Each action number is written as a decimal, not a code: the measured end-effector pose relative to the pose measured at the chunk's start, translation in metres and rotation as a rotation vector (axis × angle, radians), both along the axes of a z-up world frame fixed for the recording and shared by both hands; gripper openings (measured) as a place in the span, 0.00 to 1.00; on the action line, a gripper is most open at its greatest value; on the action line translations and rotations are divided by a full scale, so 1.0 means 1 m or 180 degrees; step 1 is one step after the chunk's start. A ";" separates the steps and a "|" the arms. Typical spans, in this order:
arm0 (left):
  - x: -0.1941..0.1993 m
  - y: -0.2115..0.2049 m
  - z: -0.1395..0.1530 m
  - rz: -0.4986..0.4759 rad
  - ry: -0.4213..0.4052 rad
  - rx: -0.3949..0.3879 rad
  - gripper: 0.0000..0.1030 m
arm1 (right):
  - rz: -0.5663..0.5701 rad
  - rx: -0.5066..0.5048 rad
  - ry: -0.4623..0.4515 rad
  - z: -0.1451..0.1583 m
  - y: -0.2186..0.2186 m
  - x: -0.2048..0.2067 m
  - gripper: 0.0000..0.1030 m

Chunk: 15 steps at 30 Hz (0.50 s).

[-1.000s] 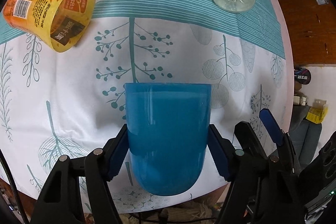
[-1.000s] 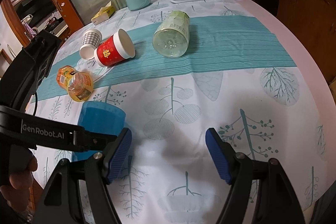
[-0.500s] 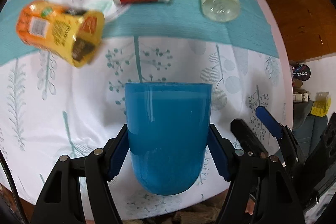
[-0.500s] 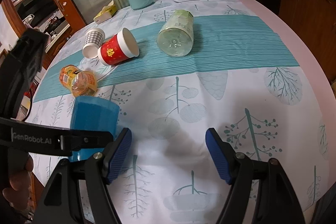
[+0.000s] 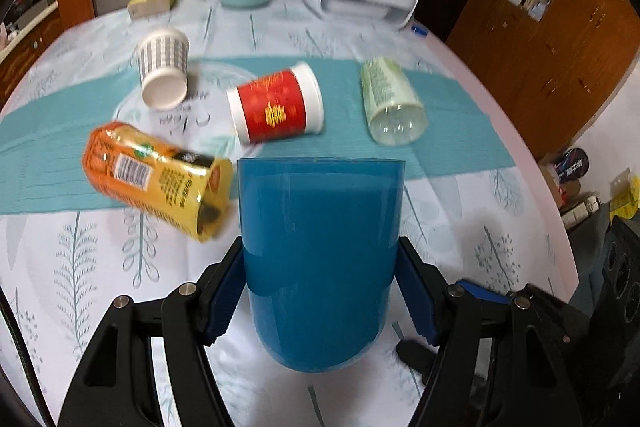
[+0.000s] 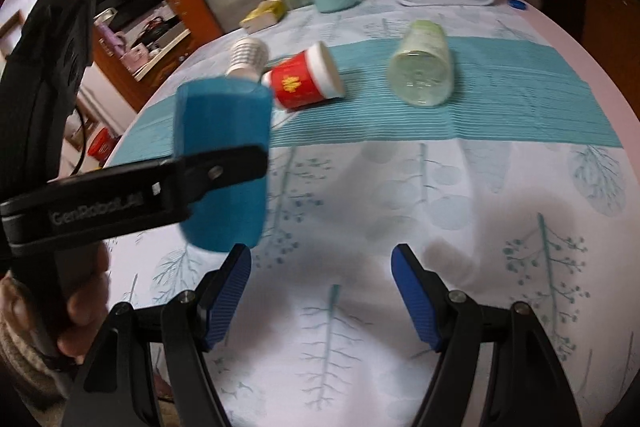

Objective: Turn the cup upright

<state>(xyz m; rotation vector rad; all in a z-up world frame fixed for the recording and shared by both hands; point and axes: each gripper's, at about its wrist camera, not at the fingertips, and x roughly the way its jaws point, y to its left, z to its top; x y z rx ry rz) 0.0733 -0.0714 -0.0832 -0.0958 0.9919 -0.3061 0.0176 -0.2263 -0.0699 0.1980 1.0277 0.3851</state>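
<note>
Leaf-printed tablecloth (image 5: 72, 267) was strewn with toppled cups; no contents could be made out. Above it, the blue cup (image 5: 320, 259) was pinched by the left gripper (image 5: 320, 291); the right gripper (image 6: 322, 291) was spread, holding nothing.

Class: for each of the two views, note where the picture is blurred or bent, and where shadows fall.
Left wrist view: the orange cup and red cup are motion-smeared, while the blue cup in the left hand-held gripper stays sharp; fisheye curves the table edge. Right wrist view: the blue cup is smeared; a soft shadow lies on the cloth ahead of the right hand-held gripper.
</note>
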 end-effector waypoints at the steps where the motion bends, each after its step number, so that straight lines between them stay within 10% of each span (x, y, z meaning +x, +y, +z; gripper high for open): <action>1: -0.003 0.000 -0.001 -0.0010 -0.0102 -0.0010 0.68 | 0.0021 0.0012 -0.0002 -0.001 0.004 0.001 0.71; 15: -0.026 0.013 -0.025 -0.0174 -0.0588 -0.0195 0.68 | -0.0025 0.0158 0.0116 -0.031 0.028 0.014 0.71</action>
